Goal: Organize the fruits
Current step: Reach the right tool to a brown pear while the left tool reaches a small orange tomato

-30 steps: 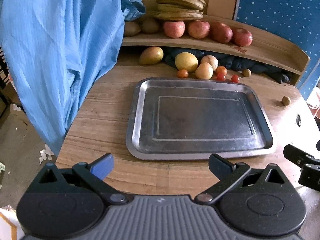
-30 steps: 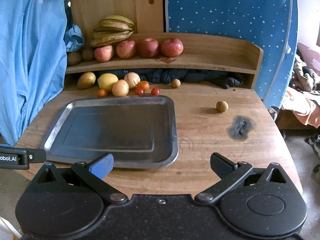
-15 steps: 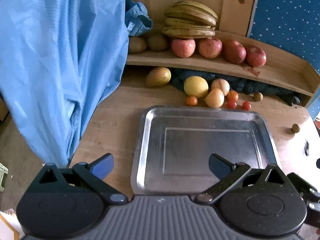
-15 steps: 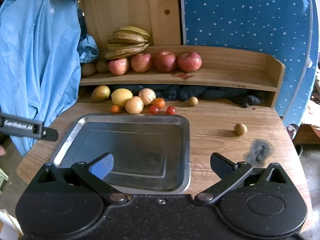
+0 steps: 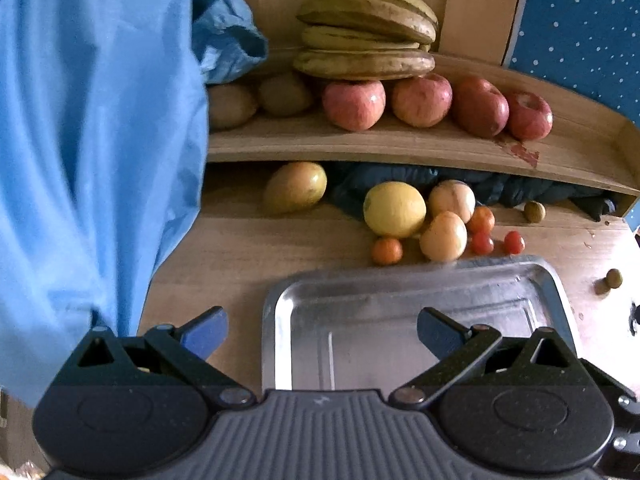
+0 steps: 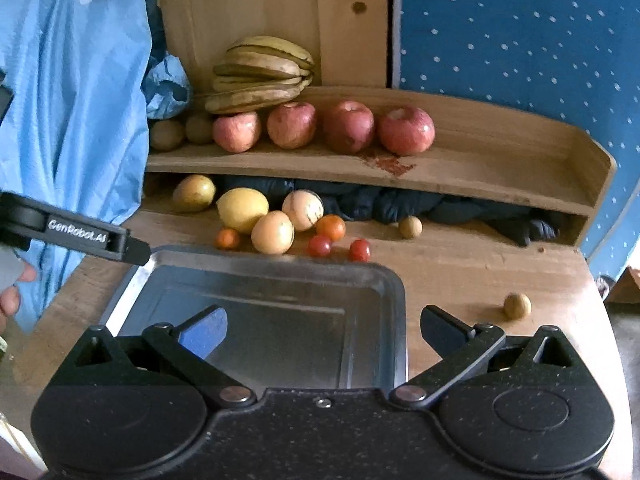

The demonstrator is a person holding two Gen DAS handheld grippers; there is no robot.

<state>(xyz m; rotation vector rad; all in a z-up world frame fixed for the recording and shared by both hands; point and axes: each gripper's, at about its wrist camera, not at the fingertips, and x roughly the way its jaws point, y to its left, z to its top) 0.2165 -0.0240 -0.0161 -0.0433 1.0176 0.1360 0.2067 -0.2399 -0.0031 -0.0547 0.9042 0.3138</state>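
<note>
An empty steel tray (image 5: 400, 292) (image 6: 276, 280) lies on the wooden table. Behind it sit loose fruits: a mango (image 5: 295, 187), a yellow lemon (image 5: 394, 209) (image 6: 242, 209), two pale round fruits (image 5: 443, 236), small orange and red tomatoes (image 5: 387, 251) (image 6: 359, 250). On the shelf (image 6: 460, 168) are bananas (image 5: 366, 46) (image 6: 260, 74), several red apples (image 5: 354, 104) (image 6: 406, 130) and kiwis (image 5: 230, 106). My left gripper (image 5: 322, 330) is open and empty over the tray's near left corner. My right gripper (image 6: 322, 330) is open and empty over the tray's near right edge.
A blue cloth (image 5: 92, 140) (image 6: 76, 100) hangs at the left of the table. Two small brown round fruits (image 6: 517, 306) (image 6: 410, 227) lie on the table to the right. Dark cloth (image 6: 400, 204) is stuffed under the shelf. The left gripper's finger (image 6: 80, 236) shows in the right wrist view.
Both grippers have moved forward toward the shelf; the fruits look larger and the tray now lies partly under the fingers. Both stay open.
</note>
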